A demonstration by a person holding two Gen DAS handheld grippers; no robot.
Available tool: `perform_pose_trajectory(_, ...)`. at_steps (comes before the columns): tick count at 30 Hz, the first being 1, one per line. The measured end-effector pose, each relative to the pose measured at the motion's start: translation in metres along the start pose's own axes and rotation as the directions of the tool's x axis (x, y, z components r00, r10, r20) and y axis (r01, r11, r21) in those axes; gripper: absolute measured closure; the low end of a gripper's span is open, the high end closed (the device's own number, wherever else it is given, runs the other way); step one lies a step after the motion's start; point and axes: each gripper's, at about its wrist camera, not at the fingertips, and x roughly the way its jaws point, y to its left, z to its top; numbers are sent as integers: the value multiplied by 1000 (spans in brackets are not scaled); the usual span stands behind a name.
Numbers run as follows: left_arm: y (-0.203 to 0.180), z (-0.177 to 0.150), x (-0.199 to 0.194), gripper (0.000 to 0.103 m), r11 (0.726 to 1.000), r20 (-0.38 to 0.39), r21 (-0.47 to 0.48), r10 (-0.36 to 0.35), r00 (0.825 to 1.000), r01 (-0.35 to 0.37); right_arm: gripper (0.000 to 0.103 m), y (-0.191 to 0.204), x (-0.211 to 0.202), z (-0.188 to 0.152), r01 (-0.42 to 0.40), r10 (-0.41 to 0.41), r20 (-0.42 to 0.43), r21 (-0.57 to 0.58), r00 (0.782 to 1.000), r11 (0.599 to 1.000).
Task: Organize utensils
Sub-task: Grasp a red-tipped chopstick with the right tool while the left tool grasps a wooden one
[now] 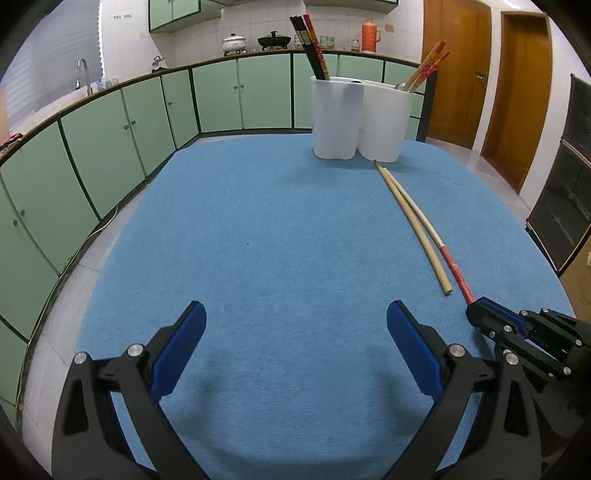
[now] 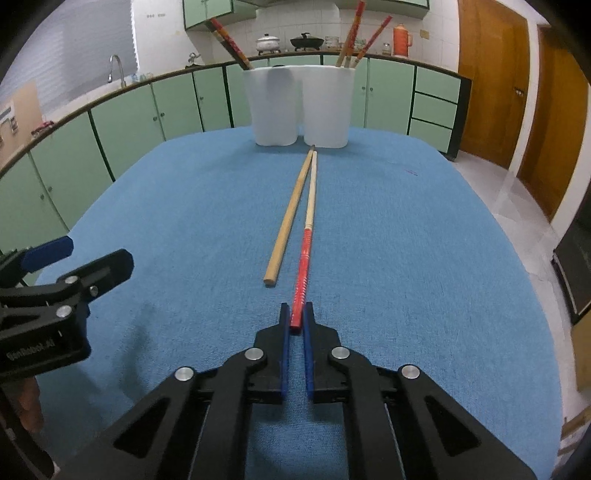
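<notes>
Right tongs (image 2: 296, 320) clamped on one red-ended chopstick (image 2: 303, 264), left tongs (image 1: 295, 321) wide, one plain chopstick (image 2: 289, 218), two white holders (image 2: 300, 105)

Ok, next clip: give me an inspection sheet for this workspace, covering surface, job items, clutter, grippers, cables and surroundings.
Surface: blue tablecloth, flat.
Job's things: red-handled chopstick and plain wooden chopstick lie side by side, tips close together near the white twin holder; dark chopsticks stand in its left cup, red-handled ones in its right.
Clutter: nothing seen.
Grippers: right gripper shut on the red-handled chopstick's near end; left gripper open, empty, over bare cloth.
Cables: nothing seen.
Surroundings: green cabinets, counter with pots and an orange flask, tap, wooden doors.
</notes>
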Motion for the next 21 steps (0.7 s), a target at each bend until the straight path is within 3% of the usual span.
perform_pose_trajectory(10, -39, 8, 5, 8, 997, -1, 20, -69, 998, 69, 98, -51, -15, 0, 29, -31, 18, 106, 999, 994)
perform_pose_trajectory(12, -48, 9, 9, 12, 996, -10, 21, -90, 996, 90, 98, -60, -16, -2, 32, -34, 17, 116, 999, 993)
perform_pose_trajectory(14, -55, 9, 14, 25, 995, -24, 26, -99, 995, 100, 98, -65, -16, -3, 30, -32, 17, 123, 999, 992)
perform_pose_trajectory(21, -77, 11, 33, 31, 993, -66, 19, -119, 991, 120, 98, -69, -14, -5, 17, -19, 17, 120, 1000, 993)
